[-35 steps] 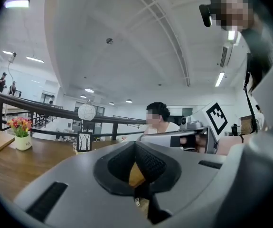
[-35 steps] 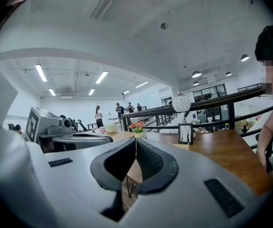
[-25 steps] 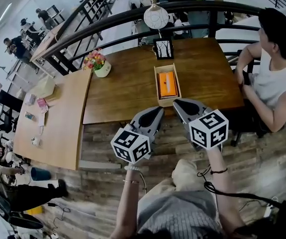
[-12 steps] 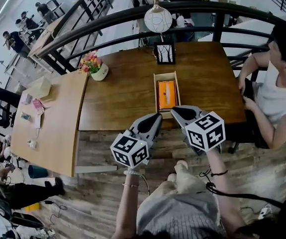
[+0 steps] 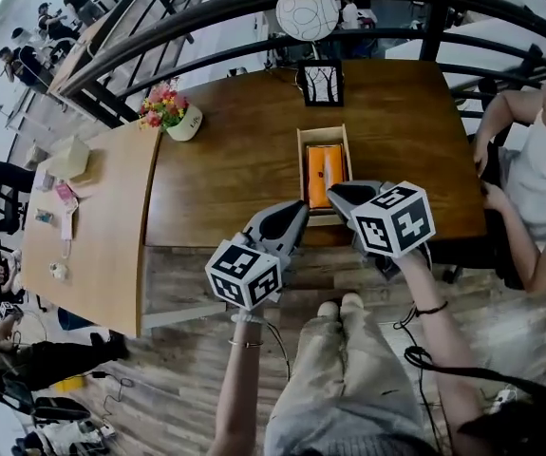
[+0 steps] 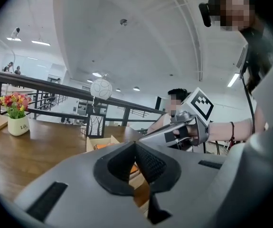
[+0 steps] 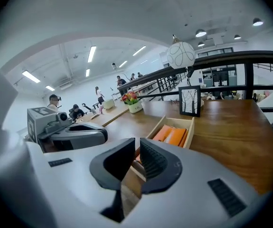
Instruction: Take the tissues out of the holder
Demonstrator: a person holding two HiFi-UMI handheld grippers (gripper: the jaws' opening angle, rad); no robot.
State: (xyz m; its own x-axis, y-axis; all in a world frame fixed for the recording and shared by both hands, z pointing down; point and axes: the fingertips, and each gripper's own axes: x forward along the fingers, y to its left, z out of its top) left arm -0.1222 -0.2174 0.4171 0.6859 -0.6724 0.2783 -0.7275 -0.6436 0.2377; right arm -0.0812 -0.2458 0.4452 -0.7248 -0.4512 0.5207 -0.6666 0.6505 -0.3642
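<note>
A light wooden holder (image 5: 302, 161) lies on the dark wooden table (image 5: 225, 169), with orange tissue packs (image 5: 325, 174) inside it. My right gripper (image 5: 341, 194) hovers over the holder's near end, jaws together and empty. My left gripper (image 5: 297, 214) hangs just left of that end at the table's front edge, also shut on nothing. The right gripper view shows the holder (image 7: 190, 127) and the orange packs (image 7: 173, 135) just past the right gripper (image 7: 137, 141). In the left gripper view the holder (image 6: 96, 142) sits beyond the left gripper (image 6: 135, 144).
A black picture frame (image 5: 322, 82) stands behind the holder, with a round white lamp (image 5: 306, 9) past it. A flower pot (image 5: 174, 117) sits at the table's far left. A person (image 5: 543, 179) sits at the right side. A lighter table (image 5: 83, 245) adjoins on the left.
I have stepped closer to the table. Both grippers moved forward, the right one now over the holder's near end. Both stay shut.
</note>
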